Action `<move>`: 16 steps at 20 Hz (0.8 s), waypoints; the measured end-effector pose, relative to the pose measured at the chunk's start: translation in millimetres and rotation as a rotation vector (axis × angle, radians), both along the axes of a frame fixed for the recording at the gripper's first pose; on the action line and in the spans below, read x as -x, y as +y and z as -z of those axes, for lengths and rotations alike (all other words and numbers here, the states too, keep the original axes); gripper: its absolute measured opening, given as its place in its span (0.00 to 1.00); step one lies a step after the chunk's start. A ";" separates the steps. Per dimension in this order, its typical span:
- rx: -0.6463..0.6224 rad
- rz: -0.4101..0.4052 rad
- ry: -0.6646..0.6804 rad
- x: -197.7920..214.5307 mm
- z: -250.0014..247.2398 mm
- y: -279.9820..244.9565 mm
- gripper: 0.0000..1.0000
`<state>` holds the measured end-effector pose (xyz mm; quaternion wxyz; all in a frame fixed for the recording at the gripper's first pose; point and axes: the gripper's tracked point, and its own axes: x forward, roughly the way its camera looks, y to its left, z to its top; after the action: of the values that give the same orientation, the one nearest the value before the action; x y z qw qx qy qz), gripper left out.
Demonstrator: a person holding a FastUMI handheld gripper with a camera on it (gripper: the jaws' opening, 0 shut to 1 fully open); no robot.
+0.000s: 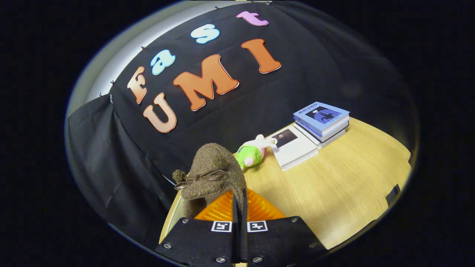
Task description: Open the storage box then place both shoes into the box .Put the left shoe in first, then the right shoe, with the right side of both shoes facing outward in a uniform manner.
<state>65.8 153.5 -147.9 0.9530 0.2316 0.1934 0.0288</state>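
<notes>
Leftmost is the shoe (214,172), a brown fuzzy slipper with a thin bow across its top, and you're holding it off the counter (345,185). Your gripper (239,211) has its fingers (219,211) pressed nearly together, pinching a thin edge of the shoe, likely the collar or heel rim, so the shoe sits right at the fingertips and stands up and away from them, tilted slightly left. Its long axis runs roughly along the line of the fingers, not across them. Which end leads, toe or heel, I cannot tell, and I can't say whether this is the left or the right shoe. Moving right, a small plush toy (252,154) in pink and green lies on the counter just beyond the shoe, near the back wall. Next to it is a flat white book (295,148), then a stack of books (322,120) with a blue cover on top, touching or just beside the white one. The storage box isn't something I can locate from here, so my read is you're mid-carry, with placement not yet done. The coming move turns on rotating that long axis so the shoe's right side faces outward when it goes in. Watch the pinch; a thin-edge grip on soft fabric may let the shoe swing.
</notes>
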 end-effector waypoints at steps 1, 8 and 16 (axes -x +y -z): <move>-0.005 -0.008 -0.004 0.7 -2.5 10.6 0.01; 0.020 0.029 0.037 -3.0 10.5 58.7 0.01; 0.087 0.094 0.149 -6.8 56.3 81.7 0.02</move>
<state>72.6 235.2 -204.2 0.9454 0.2005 0.2537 -0.0414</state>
